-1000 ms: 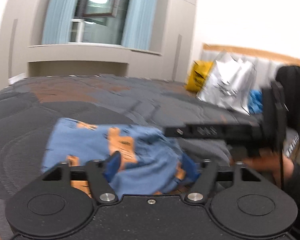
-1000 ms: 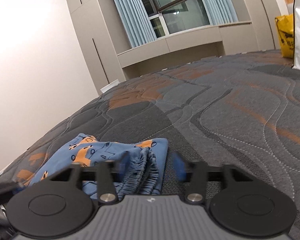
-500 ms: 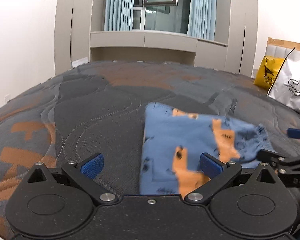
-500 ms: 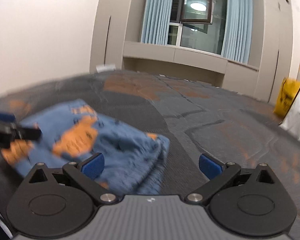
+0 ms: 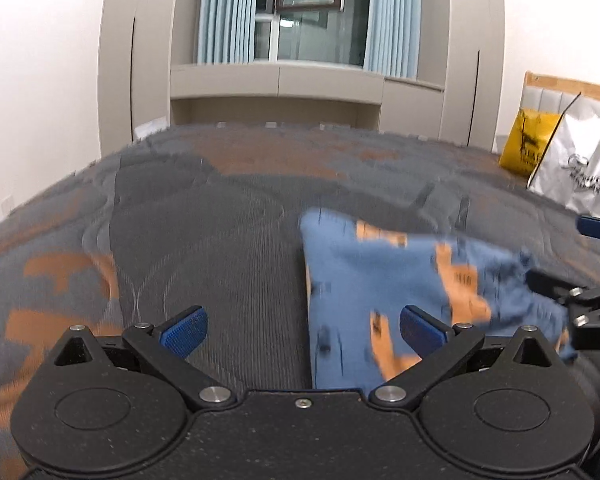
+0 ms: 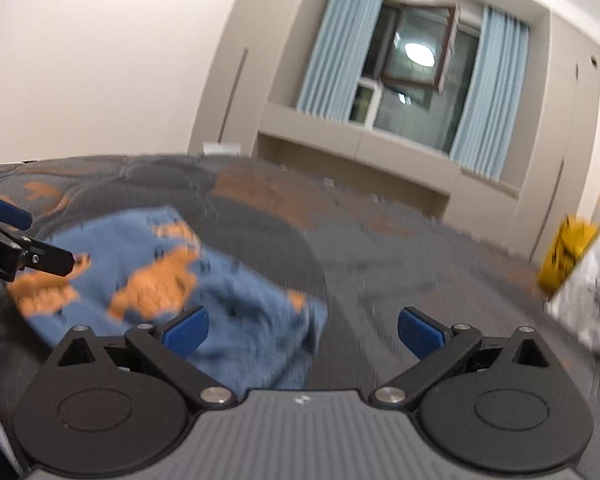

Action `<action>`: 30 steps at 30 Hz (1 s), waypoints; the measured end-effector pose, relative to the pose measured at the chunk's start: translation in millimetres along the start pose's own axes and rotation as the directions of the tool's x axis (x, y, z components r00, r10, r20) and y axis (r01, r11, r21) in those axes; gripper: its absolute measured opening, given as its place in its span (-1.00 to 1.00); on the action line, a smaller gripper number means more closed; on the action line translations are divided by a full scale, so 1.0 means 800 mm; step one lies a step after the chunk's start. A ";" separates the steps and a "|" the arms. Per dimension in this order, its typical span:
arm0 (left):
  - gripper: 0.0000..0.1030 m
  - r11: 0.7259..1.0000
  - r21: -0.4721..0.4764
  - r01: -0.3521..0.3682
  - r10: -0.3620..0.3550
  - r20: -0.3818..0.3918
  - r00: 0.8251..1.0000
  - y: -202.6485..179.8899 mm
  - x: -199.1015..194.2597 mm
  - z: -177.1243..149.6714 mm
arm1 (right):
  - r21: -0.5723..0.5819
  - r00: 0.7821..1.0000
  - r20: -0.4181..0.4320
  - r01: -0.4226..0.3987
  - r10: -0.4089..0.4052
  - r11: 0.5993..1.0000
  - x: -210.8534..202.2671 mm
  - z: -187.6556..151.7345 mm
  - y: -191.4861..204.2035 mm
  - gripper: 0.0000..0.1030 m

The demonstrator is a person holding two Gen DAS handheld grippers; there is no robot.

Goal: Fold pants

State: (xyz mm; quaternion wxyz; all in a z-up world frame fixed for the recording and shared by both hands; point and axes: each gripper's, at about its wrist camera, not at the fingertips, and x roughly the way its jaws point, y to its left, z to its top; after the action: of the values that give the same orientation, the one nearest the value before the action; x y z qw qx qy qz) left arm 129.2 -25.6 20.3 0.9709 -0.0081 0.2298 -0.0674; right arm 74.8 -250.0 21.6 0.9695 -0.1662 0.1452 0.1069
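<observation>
Pants on bed, bags far right.

Left gripper, right gripper agape

— Do we find any lettering we can read?
— Hardly. On the left gripper, at the left edge of the right wrist view, we make out white letters ending in what may be "AI". The white bag and the yellow bag carry dark print, too blurred for us to read.
</observation>
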 end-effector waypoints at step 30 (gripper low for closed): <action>0.99 0.989 0.148 -0.030 0.029 0.008 1.000 -0.010 0.078 0.040 | -0.159 0.991 -0.024 0.127 -0.132 0.979 0.105 0.010 0.031 1.00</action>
State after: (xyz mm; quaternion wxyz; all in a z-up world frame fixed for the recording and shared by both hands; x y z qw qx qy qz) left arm 198.2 -42.3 21.5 0.9703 0.0671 0.2215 -0.0699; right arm 148.6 -211.2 -5.3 0.9556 -0.2530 0.1418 0.0519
